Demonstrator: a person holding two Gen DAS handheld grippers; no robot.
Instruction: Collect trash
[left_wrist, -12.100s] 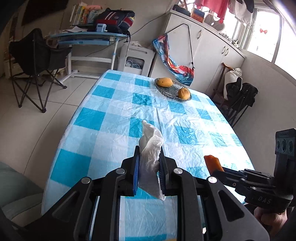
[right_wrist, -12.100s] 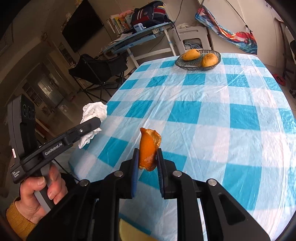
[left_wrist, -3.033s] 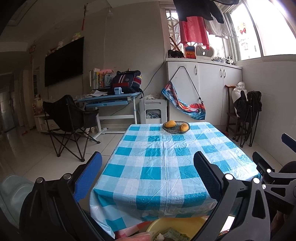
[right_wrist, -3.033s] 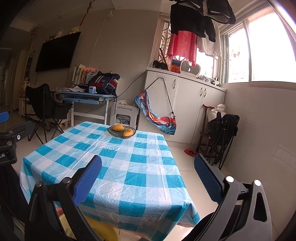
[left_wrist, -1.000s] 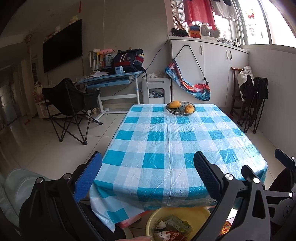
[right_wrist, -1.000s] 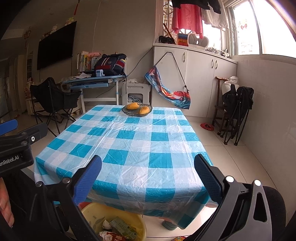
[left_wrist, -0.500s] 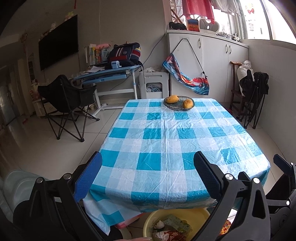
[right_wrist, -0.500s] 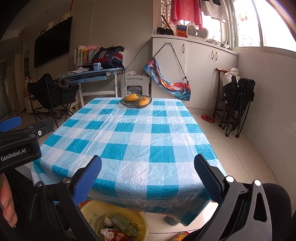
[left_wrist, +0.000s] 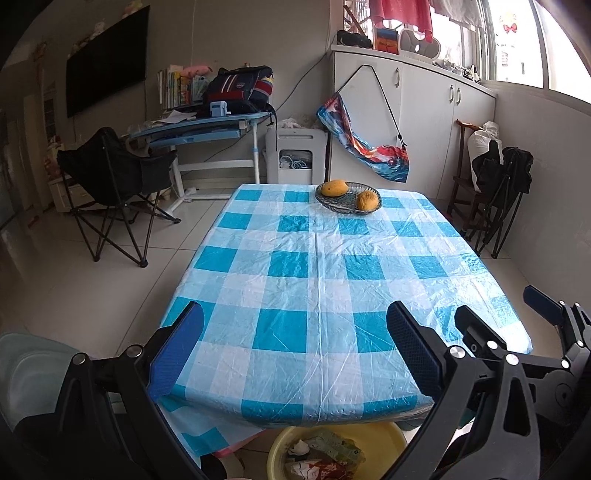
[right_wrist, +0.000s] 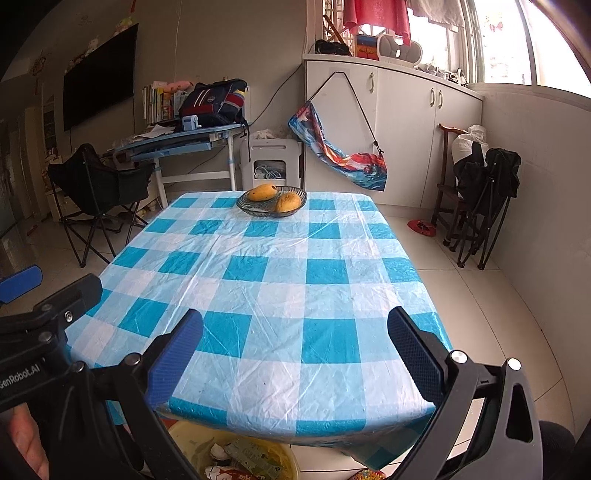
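Observation:
A yellow basin (left_wrist: 277, 448) holding several pieces of trash (left_wrist: 325, 452) stands on the floor under the near edge of the table (left_wrist: 332, 280). The same yellow basin (right_wrist: 291, 459) with its trash (right_wrist: 243, 461) shows at the bottom of the right wrist view. My left gripper (left_wrist: 295, 347) is open and empty above the table's near edge. My right gripper (right_wrist: 295, 350) is open and empty too, to the right of the left one. The tabletop, under a blue-and-white checked cloth, carries no loose trash.
A wire dish (left_wrist: 349, 201) with two mangoes sits at the table's far end. A black folding chair (left_wrist: 114, 181) stands to the left, a desk (left_wrist: 199, 129) behind it. White cabinets (left_wrist: 413, 122) and folded chairs (left_wrist: 495, 199) line the right wall. A person's hand (right_wrist: 22, 446) holds the left gripper.
Both grippers, which held a tissue and an orange peel twelve seconds ago, are now open and empty. Over the last second both views have risen and tilted down over the tabletop.

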